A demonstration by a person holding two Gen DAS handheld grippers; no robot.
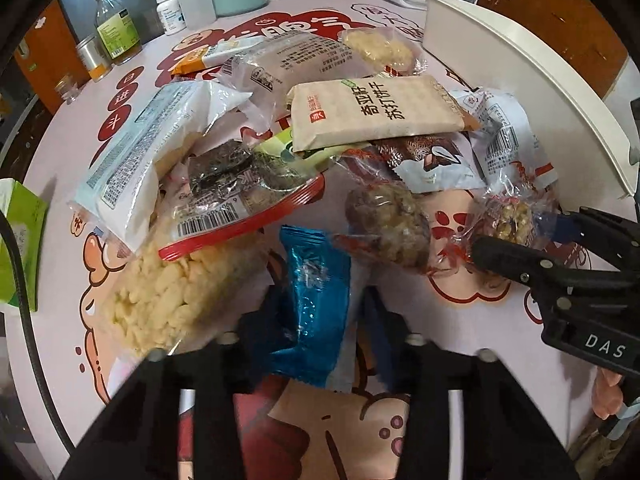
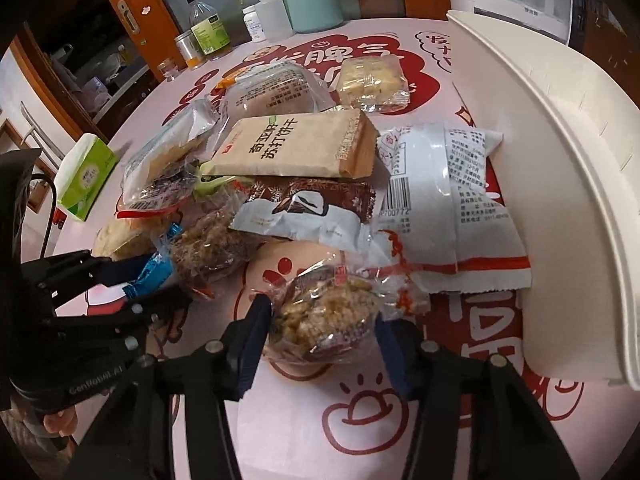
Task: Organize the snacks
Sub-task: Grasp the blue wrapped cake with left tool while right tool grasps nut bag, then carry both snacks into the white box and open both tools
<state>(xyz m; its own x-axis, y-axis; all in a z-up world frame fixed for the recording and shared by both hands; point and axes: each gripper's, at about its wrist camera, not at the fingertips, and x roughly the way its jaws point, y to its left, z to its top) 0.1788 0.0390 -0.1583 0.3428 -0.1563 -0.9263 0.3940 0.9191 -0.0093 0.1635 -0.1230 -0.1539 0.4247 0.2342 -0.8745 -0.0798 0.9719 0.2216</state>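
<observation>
A pile of snack packets lies on the round table: a tan cracker pack (image 1: 372, 114) (image 2: 296, 148), a brown and white packet (image 2: 304, 208), a white packet with a barcode (image 2: 448, 200), puffed rice cakes (image 1: 160, 292). My left gripper (image 1: 316, 312) is shut on a shiny blue packet (image 1: 312, 304), seen also in the right wrist view (image 2: 148, 276). My right gripper (image 2: 320, 324) is shut on a clear-wrapped nut cluster snack (image 2: 324, 312), also in the left wrist view (image 1: 512, 216). Another nut cluster (image 1: 388, 228) lies between them.
A white bin (image 2: 560, 184) (image 1: 520, 80) stands at the right beside the pile. Bottles (image 2: 208, 28) and a teal canister (image 2: 312, 0) stand at the far edge. A green tissue box (image 2: 84, 176) sits at the left.
</observation>
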